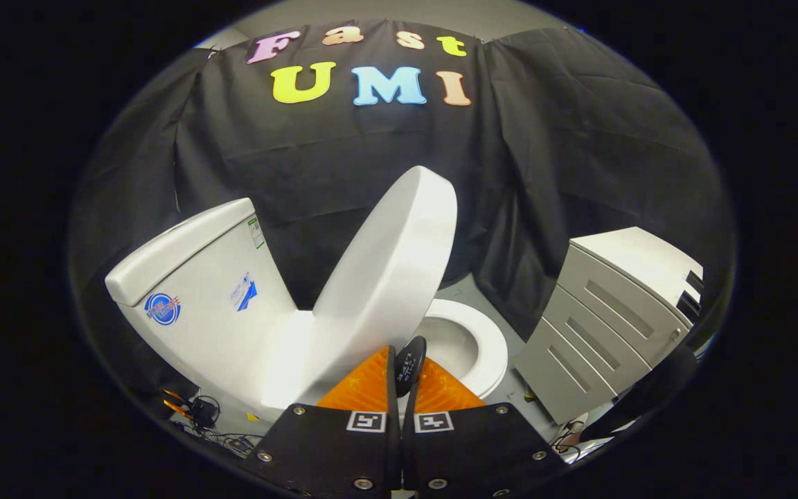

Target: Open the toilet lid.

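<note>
The white toilet stands just ahead of my fingers, with its tank (212, 291) to the left. Its lid (385, 277) is lifted about halfway and tilts back toward the tank, top side facing me. The seat ring (492, 346) and the open bowl show to the right of the lid. My gripper (402, 364) is shut, its orange fingers (361, 388) pressed together with only a thin slit between them. The fingertips sit at the lid's lower front rim, the left finger overlapping it. I cannot tell whether the rim touches them. Nothing is held between the fingers.
A grey drawer cabinet (607, 312) stands close to the toilet's right side. Cables and a small plug (198, 412) lie on the floor by the tank's base. A dark rounded shape (655, 388) sits low at the right, in front of the cabinet.
</note>
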A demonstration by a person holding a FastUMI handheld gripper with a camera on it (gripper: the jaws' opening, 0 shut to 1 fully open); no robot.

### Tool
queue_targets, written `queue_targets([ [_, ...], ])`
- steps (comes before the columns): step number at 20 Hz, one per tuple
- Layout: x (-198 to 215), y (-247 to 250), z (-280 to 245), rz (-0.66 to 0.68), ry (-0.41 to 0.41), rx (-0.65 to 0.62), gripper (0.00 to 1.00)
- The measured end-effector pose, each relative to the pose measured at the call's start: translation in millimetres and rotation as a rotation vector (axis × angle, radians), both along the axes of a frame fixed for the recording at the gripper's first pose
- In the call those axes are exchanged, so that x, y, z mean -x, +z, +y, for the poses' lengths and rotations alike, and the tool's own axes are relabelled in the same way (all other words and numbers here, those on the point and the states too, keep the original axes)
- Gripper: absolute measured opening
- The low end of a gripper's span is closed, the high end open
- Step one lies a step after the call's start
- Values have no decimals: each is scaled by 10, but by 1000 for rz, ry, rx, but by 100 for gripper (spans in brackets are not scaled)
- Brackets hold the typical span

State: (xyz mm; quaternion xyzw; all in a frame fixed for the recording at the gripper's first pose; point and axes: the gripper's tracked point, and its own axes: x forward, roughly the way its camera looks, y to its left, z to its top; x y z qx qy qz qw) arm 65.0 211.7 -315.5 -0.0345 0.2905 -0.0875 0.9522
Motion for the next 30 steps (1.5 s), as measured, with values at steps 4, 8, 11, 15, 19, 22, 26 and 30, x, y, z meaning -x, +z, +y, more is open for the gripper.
queue_targets([
  [4,-17,85,144,-7,38,52,1],
  [8,-34,149,303,-18,62,93,1],
  [11,-50,197,425,-41,82,106,1],
  [15,-36,238,588,-57,99,111,1],
  [19,-64,292,742,-64,118,139,1],
  [22,-63,318,880,-72,136,159,0],
  [26,-78,335,1010,-101,141,176,0],
  [30,-102,346,1153,-111,161,185,0],
])
